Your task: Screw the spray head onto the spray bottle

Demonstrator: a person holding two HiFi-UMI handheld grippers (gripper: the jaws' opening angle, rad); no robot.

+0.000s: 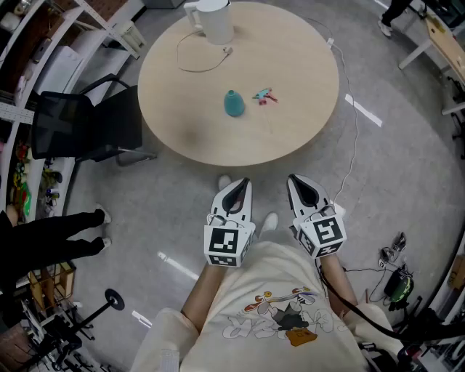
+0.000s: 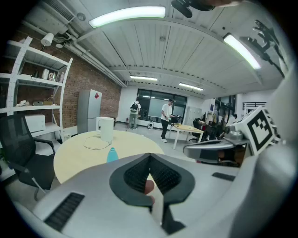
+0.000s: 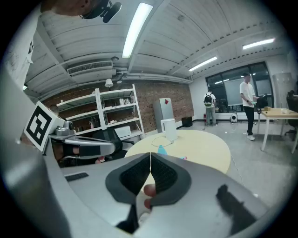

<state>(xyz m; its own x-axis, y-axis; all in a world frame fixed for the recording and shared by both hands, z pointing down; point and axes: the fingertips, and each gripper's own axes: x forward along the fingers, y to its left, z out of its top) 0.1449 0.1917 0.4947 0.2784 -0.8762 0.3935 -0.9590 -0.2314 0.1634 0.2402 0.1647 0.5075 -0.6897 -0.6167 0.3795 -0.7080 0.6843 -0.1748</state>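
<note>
Pre-grasp: left gripper (image 1: 240, 187) and right gripper (image 1: 298, 185) are being held pressed together, empty, off the tabletop (image 1: 290, 58); spray bottle (image 1: 233, 104) and spray head (image 1: 264, 95) probably need reaching next.

A teal spray bottle (image 1: 233, 104) and white kettle (image 1: 213, 19) on a pale beige table (image 1: 182, 109).

No words, numbers or brand names can be read. The marker cube (image 1: 231, 245) of the left gripper (image 1: 239, 182), at lower centre, and the second marker cube (image 1: 323, 234) on the right gripper (image 1: 293, 179) carry only black-and-white square patterns. The T-shirt (image 1: 280, 309) at the bottom shows a cartoon print without legible lettering. The red mark on the refrigerator (image 2: 88, 111) is too small to read.
</note>
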